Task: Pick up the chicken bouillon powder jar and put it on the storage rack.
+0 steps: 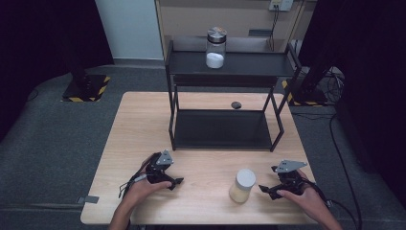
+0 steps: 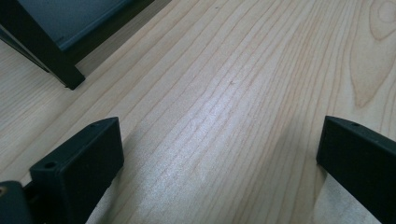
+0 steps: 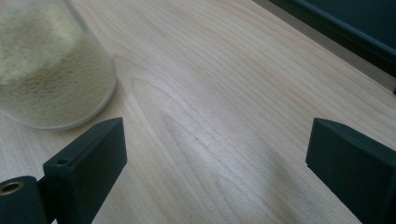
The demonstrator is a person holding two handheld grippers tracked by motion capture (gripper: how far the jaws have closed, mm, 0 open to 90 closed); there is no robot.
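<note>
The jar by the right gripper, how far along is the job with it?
One jar with white contents already stands on the rack's top shelf. The grain jar stands on the table, ungripped, beside the open right gripper. Gripping and, probably, shelving it remain.

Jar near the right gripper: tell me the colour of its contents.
Pale yellowish-beige grains fill the jar, clearest in the right gripper view.

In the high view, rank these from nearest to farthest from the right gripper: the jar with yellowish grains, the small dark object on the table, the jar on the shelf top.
From the right gripper:
1. Jar with yellowish grains, just beside it on the table.
2. Small dark object, behind the shelf's lower tier.
3. Jar on the shelf top, farthest back.
</note>
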